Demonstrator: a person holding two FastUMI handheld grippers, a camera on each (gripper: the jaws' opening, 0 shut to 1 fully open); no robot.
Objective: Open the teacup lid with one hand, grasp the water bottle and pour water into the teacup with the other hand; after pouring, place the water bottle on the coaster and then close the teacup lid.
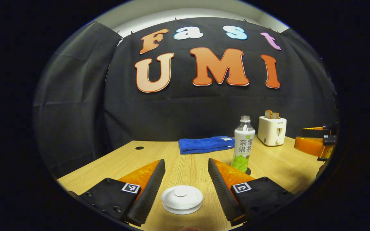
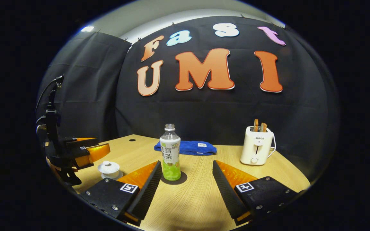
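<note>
A white lidded teacup (image 2: 109,169) sits on its saucer on the wooden table (image 2: 198,195). In the left gripper view its knobbed lid (image 1: 181,199) lies low between my fingers. My left gripper (image 1: 186,162) is open and hovers just above it, touching nothing; the right gripper view has this gripper (image 2: 90,153) at the far left. The water bottle (image 1: 243,144) (image 2: 170,154), uncapped with a green and white label, stands upright on a dark round coaster (image 2: 176,178). My right gripper (image 2: 187,163) is open, with the bottle just ahead near its left finger. It appears at the right edge (image 1: 312,141).
A folded blue towel (image 2: 186,147) (image 1: 206,144) lies behind the bottle. A white toaster (image 2: 257,146) (image 1: 271,130) holding toast stands at the back right. A small round hole (image 1: 139,148) marks the table's far left corner.
</note>
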